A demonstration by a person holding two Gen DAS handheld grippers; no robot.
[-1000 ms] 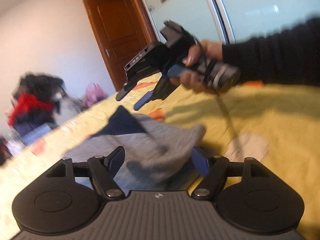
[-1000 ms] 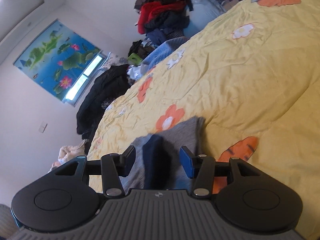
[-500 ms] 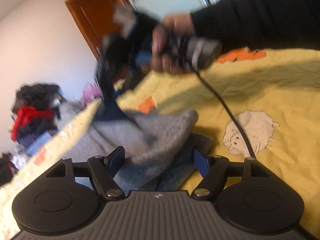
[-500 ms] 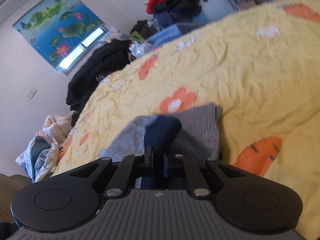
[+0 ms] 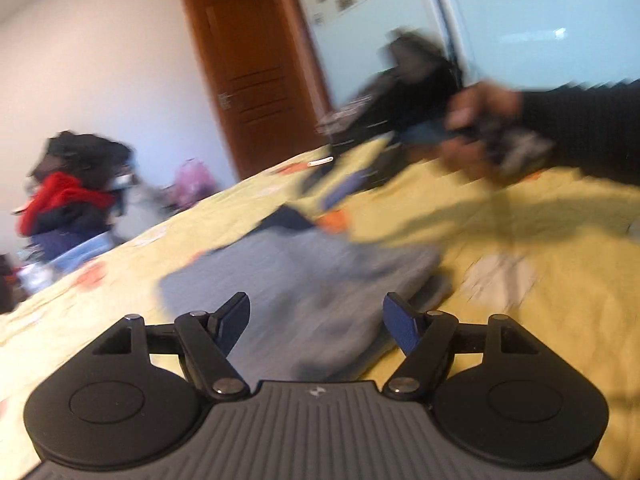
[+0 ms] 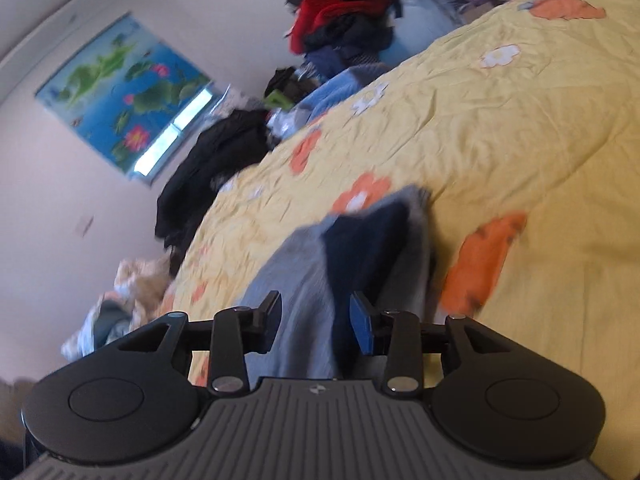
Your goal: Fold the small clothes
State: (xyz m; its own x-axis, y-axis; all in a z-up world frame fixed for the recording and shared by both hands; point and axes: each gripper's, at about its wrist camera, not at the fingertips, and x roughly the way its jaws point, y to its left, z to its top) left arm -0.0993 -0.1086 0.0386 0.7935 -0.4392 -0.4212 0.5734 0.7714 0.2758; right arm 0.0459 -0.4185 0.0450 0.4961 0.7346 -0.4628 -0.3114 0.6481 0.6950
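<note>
A grey garment (image 5: 304, 280) with a navy part (image 5: 286, 218) lies on the yellow flowered bedspread (image 5: 540, 320). My left gripper (image 5: 318, 320) stands open just above the garment's near edge, its pads clear of the cloth. In the right wrist view the navy part (image 6: 368, 240) lies folded over the grey garment (image 6: 296, 268). My right gripper (image 6: 316, 316) hovers over it with jaws opening and pads off the cloth. From the left wrist view, the right gripper (image 5: 328, 188) is a blur above the navy end, held by a hand (image 5: 476, 120) in a black sleeve.
Piles of clothes (image 5: 68, 192) (image 6: 344, 16) sit beyond the bed's far side, and dark clothes (image 6: 212, 168) hang off its edge. A brown door (image 5: 256, 80) and pale blue wardrobe panels stand behind. The bedspread (image 6: 500, 128) stretches to the right of the garment.
The right gripper shut on the navy part, carried it over the grey cloth, and has now let go and parted its jaws. The left gripper stayed open while its view shifted sideways.
</note>
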